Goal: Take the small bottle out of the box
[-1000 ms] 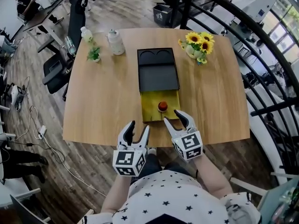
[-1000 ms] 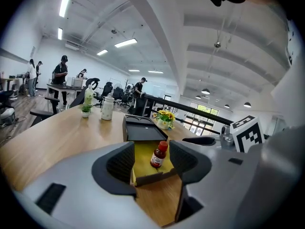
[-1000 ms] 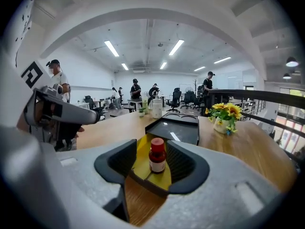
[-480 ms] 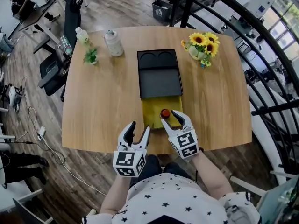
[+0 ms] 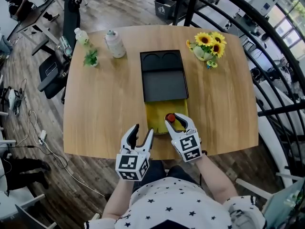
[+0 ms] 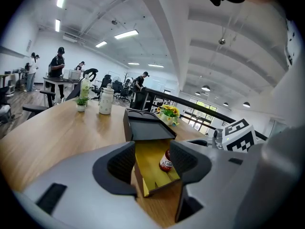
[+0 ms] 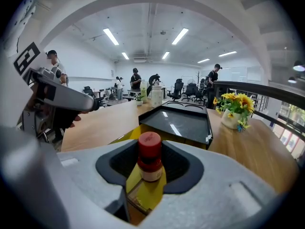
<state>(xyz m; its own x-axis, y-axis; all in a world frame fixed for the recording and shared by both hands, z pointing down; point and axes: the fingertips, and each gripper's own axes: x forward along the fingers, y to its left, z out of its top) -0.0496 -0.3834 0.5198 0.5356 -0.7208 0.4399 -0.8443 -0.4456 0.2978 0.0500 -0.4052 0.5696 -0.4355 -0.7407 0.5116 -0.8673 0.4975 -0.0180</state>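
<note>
A small bottle (image 5: 170,117) with a red cap and white label stands upright in the yellow drawer (image 5: 156,118) that is slid out from the black box (image 5: 163,75). My right gripper (image 5: 174,119) reaches into the drawer with the bottle (image 7: 150,156) between its jaws. The jaws are closing, and a gap still shows on each side of the bottle. My left gripper (image 5: 142,130) hangs open and empty over the table's front edge, left of the drawer. In the left gripper view the bottle (image 6: 166,161) and the drawer (image 6: 150,168) show beyond the open jaws.
At the far right of the wooden table (image 5: 105,104) stands a sunflower pot (image 5: 208,46). A white bottle (image 5: 114,44), a small plant (image 5: 90,58) and a clear bottle (image 5: 81,36) stand at the far left. Office chairs (image 5: 57,68) are beside the table's left edge, a dark railing (image 5: 267,46) to the right.
My right gripper has moved forward from the table's edge into the drawer, and its jaws now stand on both sides of the bottle. The left gripper has stayed in place.
</note>
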